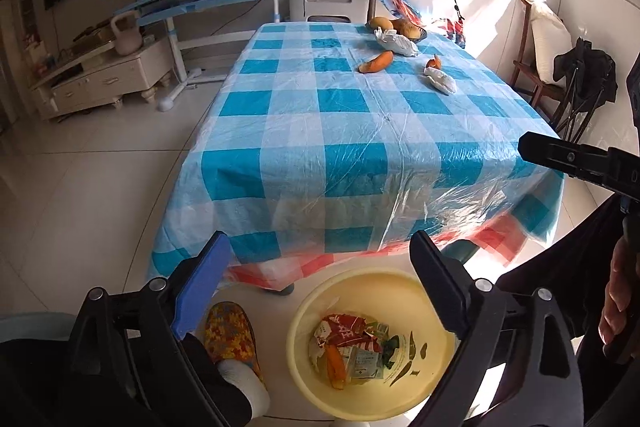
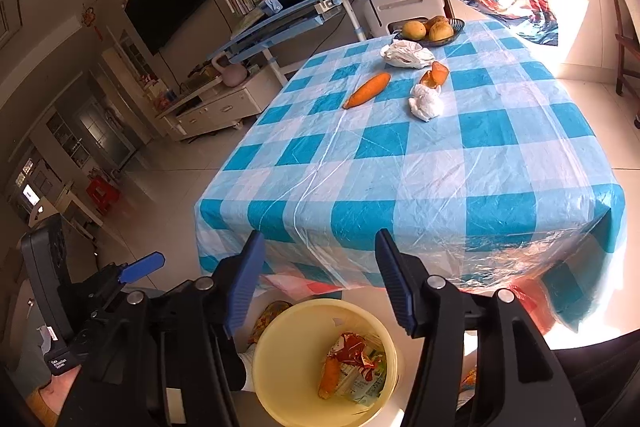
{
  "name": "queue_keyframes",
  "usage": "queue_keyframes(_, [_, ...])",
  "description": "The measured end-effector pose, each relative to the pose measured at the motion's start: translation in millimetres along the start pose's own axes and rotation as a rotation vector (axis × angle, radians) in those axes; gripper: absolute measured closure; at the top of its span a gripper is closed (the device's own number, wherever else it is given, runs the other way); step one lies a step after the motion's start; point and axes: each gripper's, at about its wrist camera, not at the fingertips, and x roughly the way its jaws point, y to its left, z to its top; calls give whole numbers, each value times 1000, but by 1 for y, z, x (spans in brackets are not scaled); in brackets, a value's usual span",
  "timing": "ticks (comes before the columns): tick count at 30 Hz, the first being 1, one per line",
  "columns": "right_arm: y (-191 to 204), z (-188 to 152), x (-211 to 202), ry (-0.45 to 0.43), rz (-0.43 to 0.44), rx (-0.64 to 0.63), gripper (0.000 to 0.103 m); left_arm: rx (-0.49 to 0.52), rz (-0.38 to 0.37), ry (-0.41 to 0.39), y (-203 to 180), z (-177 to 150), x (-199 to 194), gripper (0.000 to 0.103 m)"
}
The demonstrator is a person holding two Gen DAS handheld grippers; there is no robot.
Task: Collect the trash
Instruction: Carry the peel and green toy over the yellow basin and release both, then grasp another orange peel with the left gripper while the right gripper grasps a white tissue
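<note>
Grippers — left gripper (image 1: pixel 320 255), right gripper (image 2: pixel 320 255) — both spread, empty, apparently above bin (image 1: pixel 400 279).

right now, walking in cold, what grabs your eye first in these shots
The blue-and-white checked tablecloth fills the middle. At the table's far end lie an orange carrot, two crumpled white wads and a bowl of fruit. On the floor below the near edge stands a yellow basin already holding wrappers and a carrot piece.
</note>
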Motion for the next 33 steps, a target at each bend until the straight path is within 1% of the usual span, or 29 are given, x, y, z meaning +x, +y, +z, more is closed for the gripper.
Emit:
queue_keyframes(10, [7,-2,2,0,-4,-37,46,-14,18,-24,3,0,-2,11])
queue_keyframes(13, [8,4,-1,-10,-22,-54,46,-22,-12,-45,3,9,-3,10])
queue_keyframes(15, [7,16,-1,-12,-45,-64,46,-1,-33,-56,1,24,-2,10])
queue_keyframes(18, [-5,43,3,-17,-88,-56,46,68,-43,-96,-7,54,3,8])
queue_keyframes(21, [-17,72,19,-1,-131,-66,46,107,-61,-110,-16,90,22,8])
queue_keyframes(26, [-40,108,64,58,-200,-97,48,111,-97,-107,-26,137,67,8])
queue_keyframes(29, [-56,119,87,93,-228,-100,50,111,-119,-91,-33,161,101,8])
queue_keyframes(33, [-68,126,109,120,-241,-100,52,115,-159,-63,-43,187,148,8])
